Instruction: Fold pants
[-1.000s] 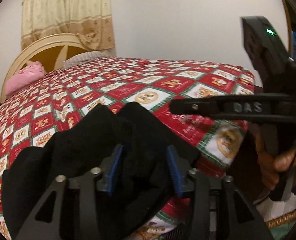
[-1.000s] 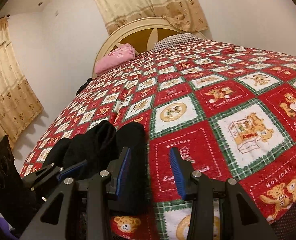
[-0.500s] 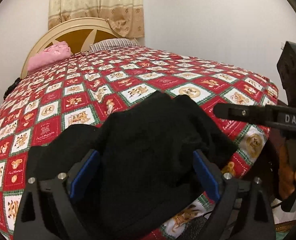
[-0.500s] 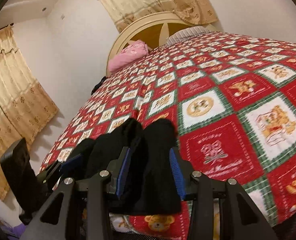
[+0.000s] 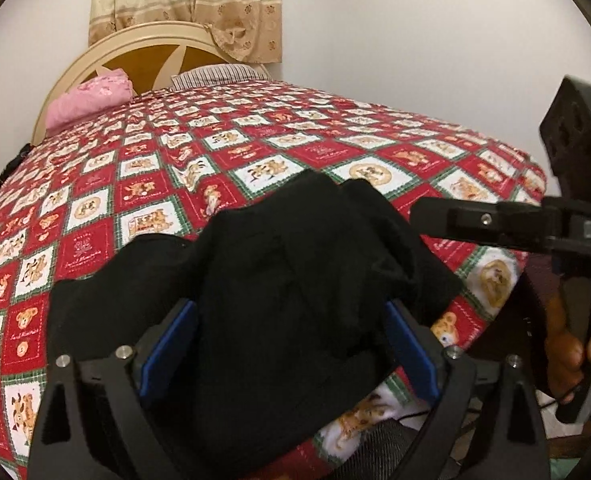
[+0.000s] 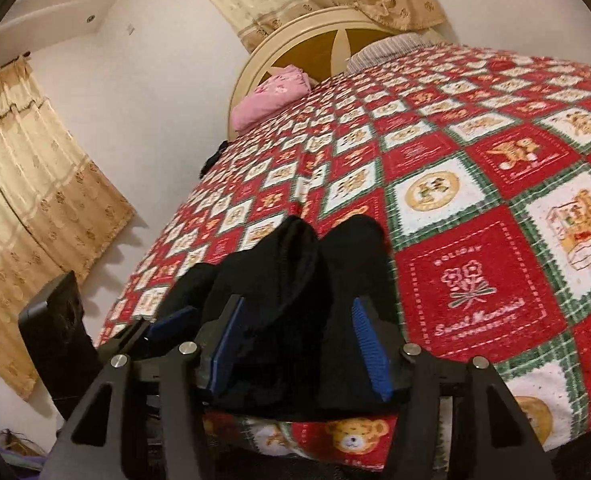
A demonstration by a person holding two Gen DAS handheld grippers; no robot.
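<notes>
The black pants (image 5: 295, 260) lie in a folded bundle on the near corner of the bed's red teddy-bear quilt (image 5: 135, 168). My left gripper (image 5: 291, 344) stands wide open over the bundle, with cloth lying between its blue pads (image 5: 171, 344). My right gripper (image 6: 299, 344) reaches in from the right, its jaws opening, and the pants (image 6: 295, 264) sit between its pads (image 6: 369, 344) without being pinched. In the left wrist view one right finger (image 5: 475, 220) ends just right of the bundle. A left pad (image 6: 171, 324) shows in the right wrist view.
A pink pillow (image 5: 91, 100) and a striped pillow (image 5: 219, 74) lie at the cream headboard (image 6: 295, 40). A hand (image 5: 567, 344) holds the right gripper's handle past the bed's corner. Curtains (image 6: 35, 200) hang left of the bed. The bed edge drops off just below the pants.
The left jaws let go of the pants and spread wide. The right gripper slid left onto the bundle, closed around it, and now its jaws stand wider apart.
</notes>
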